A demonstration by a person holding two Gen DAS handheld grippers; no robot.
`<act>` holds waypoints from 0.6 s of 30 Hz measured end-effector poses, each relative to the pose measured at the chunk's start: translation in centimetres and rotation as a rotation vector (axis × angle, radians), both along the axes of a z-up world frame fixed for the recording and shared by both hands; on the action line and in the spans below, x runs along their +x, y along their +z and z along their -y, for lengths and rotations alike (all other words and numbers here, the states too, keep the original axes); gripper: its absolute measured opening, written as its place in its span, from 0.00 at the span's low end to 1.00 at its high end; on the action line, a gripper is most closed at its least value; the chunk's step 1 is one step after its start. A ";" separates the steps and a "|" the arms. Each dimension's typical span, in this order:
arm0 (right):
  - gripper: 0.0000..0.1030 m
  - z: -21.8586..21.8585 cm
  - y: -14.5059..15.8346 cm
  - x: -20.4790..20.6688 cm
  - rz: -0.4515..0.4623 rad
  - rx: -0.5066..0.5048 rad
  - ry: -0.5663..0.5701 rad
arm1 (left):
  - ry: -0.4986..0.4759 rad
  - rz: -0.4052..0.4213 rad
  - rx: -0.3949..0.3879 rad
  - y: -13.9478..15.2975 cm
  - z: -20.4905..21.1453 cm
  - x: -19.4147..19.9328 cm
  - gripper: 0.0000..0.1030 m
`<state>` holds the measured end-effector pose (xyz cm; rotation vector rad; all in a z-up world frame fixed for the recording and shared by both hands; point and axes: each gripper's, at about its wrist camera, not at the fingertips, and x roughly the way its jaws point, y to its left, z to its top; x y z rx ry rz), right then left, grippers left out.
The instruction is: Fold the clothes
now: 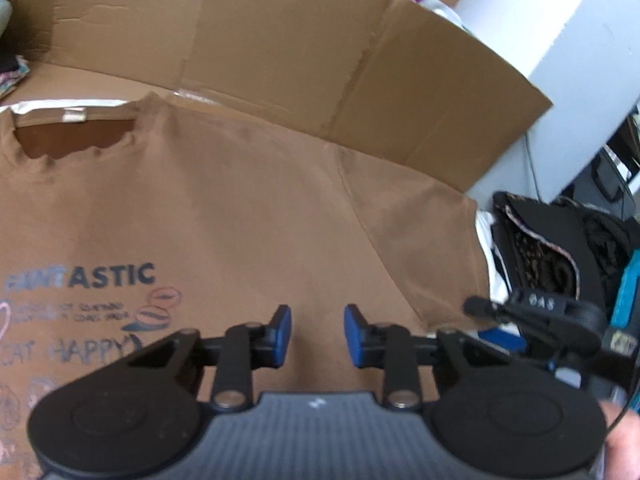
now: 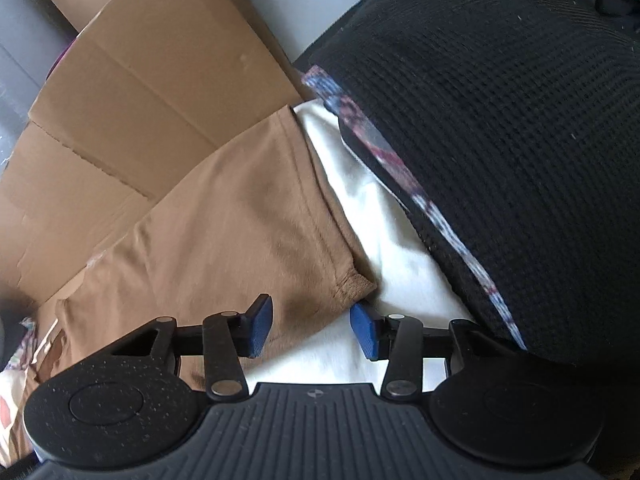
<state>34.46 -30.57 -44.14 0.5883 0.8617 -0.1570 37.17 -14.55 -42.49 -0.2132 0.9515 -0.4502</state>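
L gripper [image 1: 317,335]: blue pads apart w/ a gap, nothing pinched, poised over the chest of the flat tan cotton T-shirt with dark "FANTASTIC" print [image 1: 240,220]. R gripper [image 2: 311,330]: pads spread, straddling the sleeve's hem corner, not pressing. Shirt lies front-up on flattened brown cardboard sheet [image 1: 320,40], sleeve overhanging onto white cloth [image 2: 380,220]. Black waffle-knit fabric [image 2: 500,120] beside it.
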 end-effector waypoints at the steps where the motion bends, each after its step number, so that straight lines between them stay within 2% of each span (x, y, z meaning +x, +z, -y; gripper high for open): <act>1: 0.29 -0.1 0.0 0.2 -0.002 -0.011 0.002 | -0.013 -0.001 -0.001 -0.1 0.3 -0.1 0.25; 2: 0.22 -0.2 0.1 0.3 -0.004 -0.022 0.003 | -0.026 -0.003 -0.003 -0.3 0.6 -0.1 0.20; 3: 0.08 -0.1 0.1 0.5 -0.006 -0.023 0.002 | -0.039 -0.005 -0.004 -0.4 0.9 -0.2 0.18; 4: 0.04 0.0 0.2 0.5 -0.002 -0.014 0.003 | -0.051 -0.008 -0.003 -0.6 1.2 -0.2 0.15; 11: 0.03 -0.5 2.2 0.7 0.090 -0.012 0.100 | -0.095 -0.007 -0.034 -1.2 3.1 -0.3 0.08; 18: 0.03 -0.9 4.3 1.4 0.164 0.006 0.170 | -0.134 -0.009 -0.054 -1.7 4.9 -0.7 0.07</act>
